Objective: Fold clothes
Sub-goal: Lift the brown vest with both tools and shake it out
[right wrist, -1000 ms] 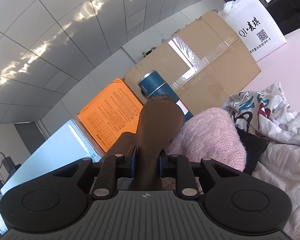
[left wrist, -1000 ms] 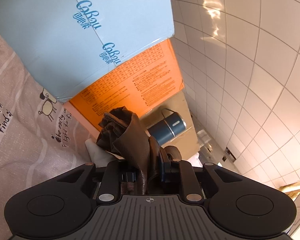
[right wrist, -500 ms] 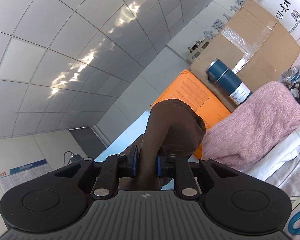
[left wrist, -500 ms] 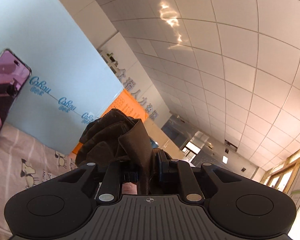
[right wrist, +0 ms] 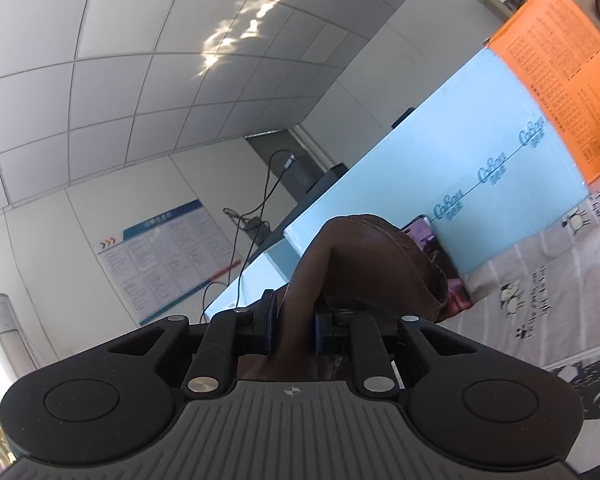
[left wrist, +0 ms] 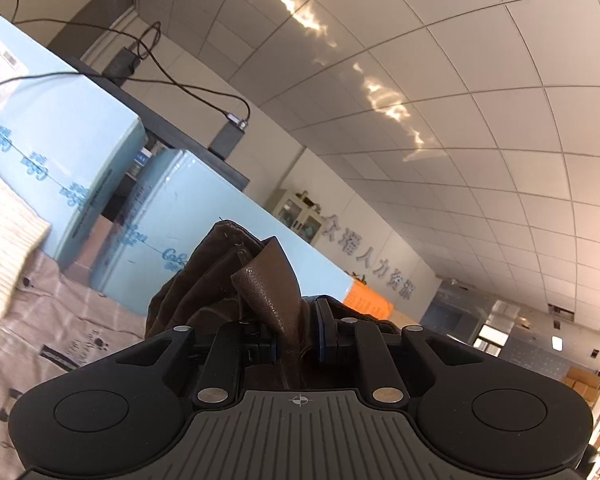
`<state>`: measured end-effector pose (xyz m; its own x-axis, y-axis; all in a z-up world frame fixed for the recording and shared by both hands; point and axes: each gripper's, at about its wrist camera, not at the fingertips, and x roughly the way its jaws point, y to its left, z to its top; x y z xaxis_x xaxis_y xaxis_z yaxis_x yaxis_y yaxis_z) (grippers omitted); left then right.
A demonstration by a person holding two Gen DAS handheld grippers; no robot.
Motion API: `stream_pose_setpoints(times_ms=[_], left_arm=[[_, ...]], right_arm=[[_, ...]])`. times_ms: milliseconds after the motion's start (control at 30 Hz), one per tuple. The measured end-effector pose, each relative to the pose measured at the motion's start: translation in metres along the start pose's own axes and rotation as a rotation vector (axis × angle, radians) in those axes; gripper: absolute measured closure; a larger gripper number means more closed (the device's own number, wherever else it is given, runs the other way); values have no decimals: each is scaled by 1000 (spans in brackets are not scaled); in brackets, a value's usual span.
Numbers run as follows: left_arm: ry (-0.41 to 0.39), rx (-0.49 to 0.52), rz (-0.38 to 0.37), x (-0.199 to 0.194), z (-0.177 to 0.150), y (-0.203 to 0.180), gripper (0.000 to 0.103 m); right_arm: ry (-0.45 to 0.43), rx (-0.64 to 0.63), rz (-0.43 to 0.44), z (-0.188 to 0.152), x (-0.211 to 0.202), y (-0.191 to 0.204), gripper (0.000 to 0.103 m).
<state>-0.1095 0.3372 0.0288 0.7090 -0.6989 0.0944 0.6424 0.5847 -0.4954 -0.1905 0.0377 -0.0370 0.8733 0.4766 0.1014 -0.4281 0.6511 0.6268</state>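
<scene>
Clamped between the closed fingers of the left gripper (left wrist: 296,340) is a bunched edge of a brown garment (left wrist: 236,280), and another part of what is judged to be the same garment (right wrist: 364,264) is pinched just as tightly by the right gripper (right wrist: 294,330). Both tools are tilted up toward the ceiling, so the garment is held raised above the printed sheet (left wrist: 60,340), with the rest of it hidden below the gripper bodies.

Several risks are judged from this hold. The cloth looks smooth and leather-like, and only a narrow strip is seen between each pair of pads, so a slip is possible if the garment is shaken or pulled taut. The left hold is taken on a crumpled wad rather than a flat edge, so layers may be trapped together and a skewed fold may be produced when the piece is laid on the sheet. Hanging fabric cannot be seen at all, so it may be dragged across the sheet or caught on the blue box (left wrist: 220,240) standing just behind the sheet. A phone (right wrist: 432,248) is propped against that box and could be knocked over by a swinging hem.
</scene>
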Motion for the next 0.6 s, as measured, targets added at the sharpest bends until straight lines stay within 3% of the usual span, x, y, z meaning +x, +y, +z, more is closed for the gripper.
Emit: stream_pose_setpoints(times_ms=[67,167,300,433,600], left_arm=[[-24,20,48,-21,12,5,88],[-15,56,127,-36,24,14,88],[24,10,214,-39,12,38,88],[78,-106,236,-24,-25,65,88],[154,-131,187,5,-48,70,87]], right_arm=[[47,35,54,-6,20,12,87],[119,86,67,-17,45,10,87],[215,153,80,-32,79,7,87],[282,99,-21,-46,93,-10,87],[259,28,-153,-43,82,-32,87]])
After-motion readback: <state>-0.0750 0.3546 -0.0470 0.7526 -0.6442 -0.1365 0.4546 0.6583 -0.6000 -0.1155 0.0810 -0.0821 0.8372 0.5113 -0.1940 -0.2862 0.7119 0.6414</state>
